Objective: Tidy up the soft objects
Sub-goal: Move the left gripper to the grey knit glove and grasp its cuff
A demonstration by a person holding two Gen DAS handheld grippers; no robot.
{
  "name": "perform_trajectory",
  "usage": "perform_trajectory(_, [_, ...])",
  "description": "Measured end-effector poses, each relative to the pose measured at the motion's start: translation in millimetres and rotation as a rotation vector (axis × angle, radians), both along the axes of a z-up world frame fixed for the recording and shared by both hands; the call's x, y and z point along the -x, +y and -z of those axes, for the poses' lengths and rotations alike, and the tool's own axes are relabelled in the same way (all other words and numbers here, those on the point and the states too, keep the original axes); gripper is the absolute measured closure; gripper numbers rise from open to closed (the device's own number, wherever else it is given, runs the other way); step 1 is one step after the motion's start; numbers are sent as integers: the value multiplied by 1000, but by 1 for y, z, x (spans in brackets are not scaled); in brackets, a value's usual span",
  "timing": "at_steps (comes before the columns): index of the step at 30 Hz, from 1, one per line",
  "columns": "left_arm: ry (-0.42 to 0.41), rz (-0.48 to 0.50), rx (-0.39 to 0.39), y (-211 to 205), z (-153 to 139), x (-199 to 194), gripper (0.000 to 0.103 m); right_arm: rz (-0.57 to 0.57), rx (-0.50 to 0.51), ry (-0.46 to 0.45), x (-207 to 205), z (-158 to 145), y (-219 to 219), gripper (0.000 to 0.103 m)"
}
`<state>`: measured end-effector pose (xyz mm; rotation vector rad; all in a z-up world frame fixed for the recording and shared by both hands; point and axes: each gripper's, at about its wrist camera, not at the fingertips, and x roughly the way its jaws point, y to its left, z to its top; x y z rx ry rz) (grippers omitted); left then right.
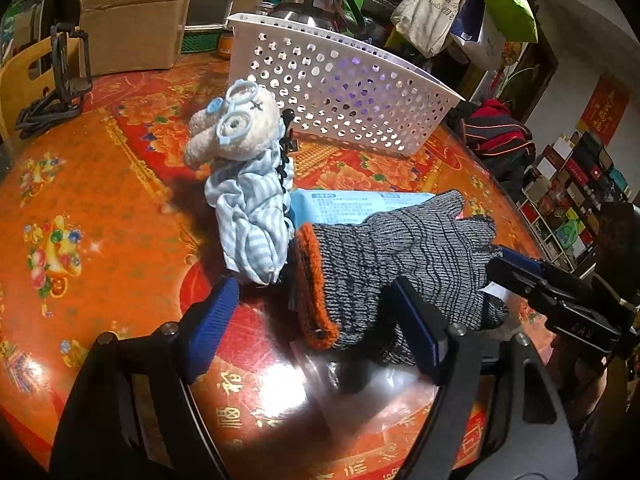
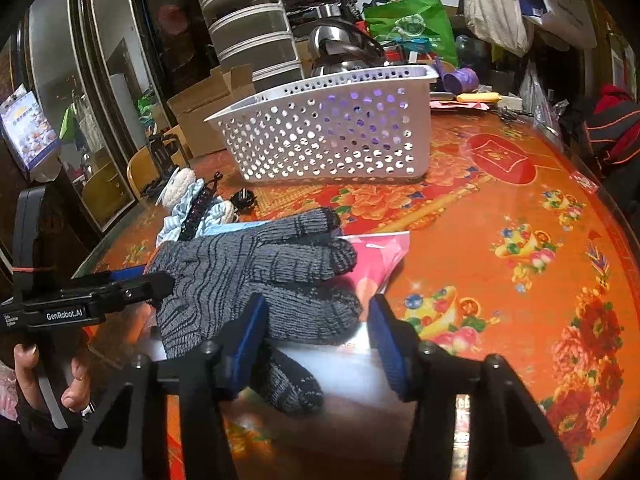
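- Leftmost, the plush bear (image 1: 236, 120) in striped cloth lies on your surface (image 1: 100, 208).
- Your left gripper (image 1: 316, 320) has its fingers (image 1: 218, 308) wide, around the grey glove's (image 1: 400, 252) orange cuff.
- Your right gripper (image 2: 316, 332) is spread wide too, astride the glove's fingertip end.
- Behind stands the white basket (image 2: 328, 136), well apart.
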<state>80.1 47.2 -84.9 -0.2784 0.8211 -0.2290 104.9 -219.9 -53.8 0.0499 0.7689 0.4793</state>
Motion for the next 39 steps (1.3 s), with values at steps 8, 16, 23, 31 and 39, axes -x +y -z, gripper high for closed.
perform_trajectory(8, [1,14,0,-7,2,-8,38,-16,2,-1,2,1,3,62])
perform_trajectory(16, [-12,30,-9,-11,-1,-3,63,-19,47,-31,9,0,7,90])
perform_trajectory(23, [-36,20,-57,-18,-7,8,75,-19,40,-33,13,1,3,94])
perform_trajectory(31, [-65,22,-72,-19,-16,19,86,-39,35,-74,23,-8,3,97])
perform_trajectory(39, [-89,23,-72,-20,-24,27,88,-40,18,-76,26,-11,3,97])
